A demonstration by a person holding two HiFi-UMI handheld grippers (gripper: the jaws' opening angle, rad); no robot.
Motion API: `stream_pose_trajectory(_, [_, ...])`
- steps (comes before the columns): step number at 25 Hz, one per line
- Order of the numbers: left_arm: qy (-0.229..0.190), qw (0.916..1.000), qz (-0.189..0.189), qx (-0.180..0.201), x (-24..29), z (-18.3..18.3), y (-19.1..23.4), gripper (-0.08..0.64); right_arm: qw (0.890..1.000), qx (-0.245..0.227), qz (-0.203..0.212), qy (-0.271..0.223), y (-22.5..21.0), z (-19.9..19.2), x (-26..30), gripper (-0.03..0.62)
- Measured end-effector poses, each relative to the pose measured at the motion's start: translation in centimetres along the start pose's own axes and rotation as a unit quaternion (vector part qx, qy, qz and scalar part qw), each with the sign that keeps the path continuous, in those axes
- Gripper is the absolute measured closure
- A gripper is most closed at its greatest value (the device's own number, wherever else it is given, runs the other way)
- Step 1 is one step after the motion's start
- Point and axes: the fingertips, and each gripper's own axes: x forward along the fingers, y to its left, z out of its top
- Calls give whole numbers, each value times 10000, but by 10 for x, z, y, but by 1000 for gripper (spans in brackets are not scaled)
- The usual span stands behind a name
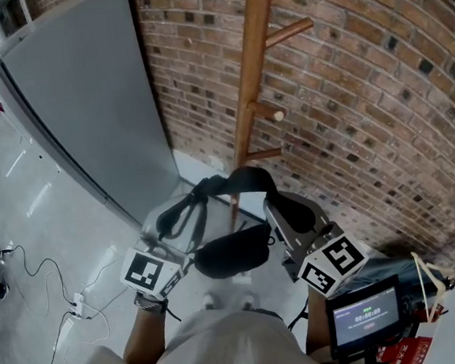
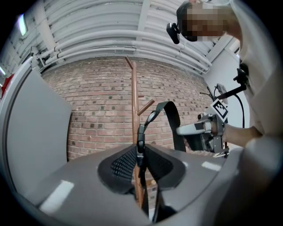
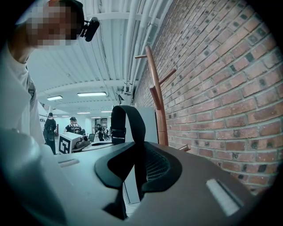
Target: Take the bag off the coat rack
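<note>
Small black bag [image 1: 233, 251] hangs slack between both tongs, just in front of the coat rack [image 1: 249, 78]. Its strap [image 1: 244, 182] looks clear of the pegs. Left tongs [image 2: 140, 155] pinch the thin buckle end and right tongs [image 3: 135, 164] clamp the wide webbing. The bag is likely soft, light and swingy, so the strap is the right hold. Pegs and brick wall [image 1: 378, 80] stand close behind, grey panel [image 1: 89, 95] to the left.

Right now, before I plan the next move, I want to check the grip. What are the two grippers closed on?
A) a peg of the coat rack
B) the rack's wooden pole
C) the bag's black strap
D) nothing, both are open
C: the left gripper and the right gripper each have the black strap pinched between their jaws, and the bag hangs below between them.
</note>
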Motion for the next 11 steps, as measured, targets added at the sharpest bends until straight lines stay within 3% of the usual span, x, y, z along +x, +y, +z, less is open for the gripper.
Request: stream_pose_trajectory(11, [-3, 10000, 8, -33, 4, -1, 0, 505, 10000, 17, -22, 31, -5, -3, 0, 545])
